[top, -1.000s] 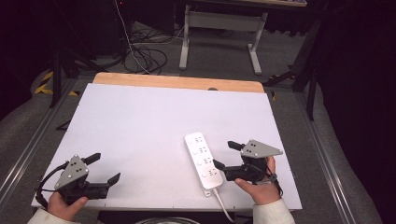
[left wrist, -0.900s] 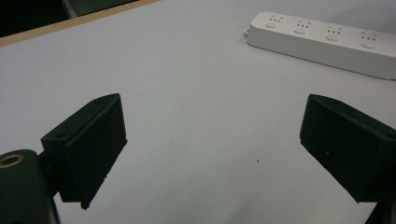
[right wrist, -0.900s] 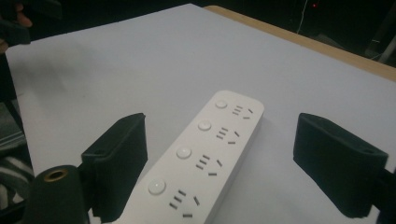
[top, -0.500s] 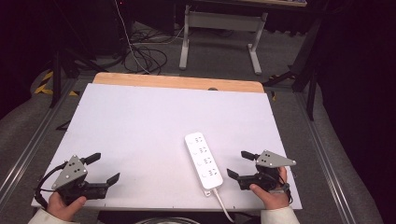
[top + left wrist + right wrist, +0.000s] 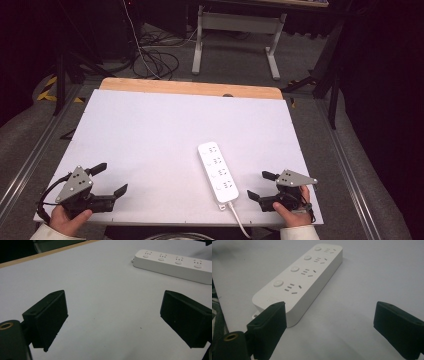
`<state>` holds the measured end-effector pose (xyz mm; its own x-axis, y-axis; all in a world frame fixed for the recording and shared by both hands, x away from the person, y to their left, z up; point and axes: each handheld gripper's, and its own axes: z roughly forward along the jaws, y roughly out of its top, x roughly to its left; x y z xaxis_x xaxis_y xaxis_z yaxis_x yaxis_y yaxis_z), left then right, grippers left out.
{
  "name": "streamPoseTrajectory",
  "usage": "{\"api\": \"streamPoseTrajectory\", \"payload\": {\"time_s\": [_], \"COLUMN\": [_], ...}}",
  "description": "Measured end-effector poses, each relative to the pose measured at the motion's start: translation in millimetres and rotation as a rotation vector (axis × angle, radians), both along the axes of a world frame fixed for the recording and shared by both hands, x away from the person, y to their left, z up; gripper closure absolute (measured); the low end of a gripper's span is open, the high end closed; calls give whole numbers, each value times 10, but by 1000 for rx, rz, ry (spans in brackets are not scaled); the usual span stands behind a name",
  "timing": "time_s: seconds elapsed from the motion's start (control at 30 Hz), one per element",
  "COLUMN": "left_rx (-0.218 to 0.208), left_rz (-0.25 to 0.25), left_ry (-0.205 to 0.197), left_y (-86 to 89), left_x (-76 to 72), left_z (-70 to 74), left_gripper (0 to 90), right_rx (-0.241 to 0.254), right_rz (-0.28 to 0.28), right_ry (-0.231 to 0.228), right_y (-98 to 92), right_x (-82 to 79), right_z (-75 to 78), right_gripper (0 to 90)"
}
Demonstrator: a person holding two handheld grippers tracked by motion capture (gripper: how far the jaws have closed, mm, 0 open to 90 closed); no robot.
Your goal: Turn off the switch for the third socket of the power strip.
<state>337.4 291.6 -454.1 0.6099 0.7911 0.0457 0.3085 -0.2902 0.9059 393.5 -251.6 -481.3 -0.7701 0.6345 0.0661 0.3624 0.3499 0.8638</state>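
A white power strip (image 5: 218,171) with several sockets lies flat on the white table (image 5: 165,130), right of centre, with its cord (image 5: 239,220) running off the front edge. My right gripper (image 5: 257,185) rests just right of the strip's near end and is open. Its jaws have just been opening, and nothing is between them. In the right gripper view the strip (image 5: 304,275) lies ahead, beside the left jaw of the gripper (image 5: 329,325). My left gripper (image 5: 112,178) sits open and empty at the front left. It (image 5: 113,320) points toward the strip (image 5: 172,263), which lies far off.
A bare wooden strip (image 5: 190,89) runs along the table's far edge. Beyond it on the floor are loose cables (image 5: 155,60) and a metal stand (image 5: 235,30). Grey carpet borders both sides of the table.
My right gripper has drawn back from the power strip's near end, to the right and toward the front edge, and sunk lower. The strip and my left gripper have stayed put.
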Motion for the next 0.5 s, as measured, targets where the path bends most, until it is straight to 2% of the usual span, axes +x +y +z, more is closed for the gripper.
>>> {"api": "streamPoseTrajectory", "payload": {"time_s": [0.13, 0.3, 0.43, 0.5], "left_rx": [1, 5, -2, -9], "left_rz": [3, 18, 34, 39], "left_ry": [0, -1, 16, 16], "left_y": [-4, -7, -14, -19], "left_x": [2, 2, 24, 27], "left_z": [-2, -4, -20, -25], "left_gripper": [78, 77, 66, 66], "right_rx": [-8, 0, -47, -49], "right_rz": [7, -5, -9, -4], "right_ry": [-3, -36, -78, -78], "right_y": [9, 22, 46, 61], "right_x": [-3, 12, -26, -28], "right_z": [-10, 44, 56, 63], "right_gripper": [115, 116, 129, 129]}}
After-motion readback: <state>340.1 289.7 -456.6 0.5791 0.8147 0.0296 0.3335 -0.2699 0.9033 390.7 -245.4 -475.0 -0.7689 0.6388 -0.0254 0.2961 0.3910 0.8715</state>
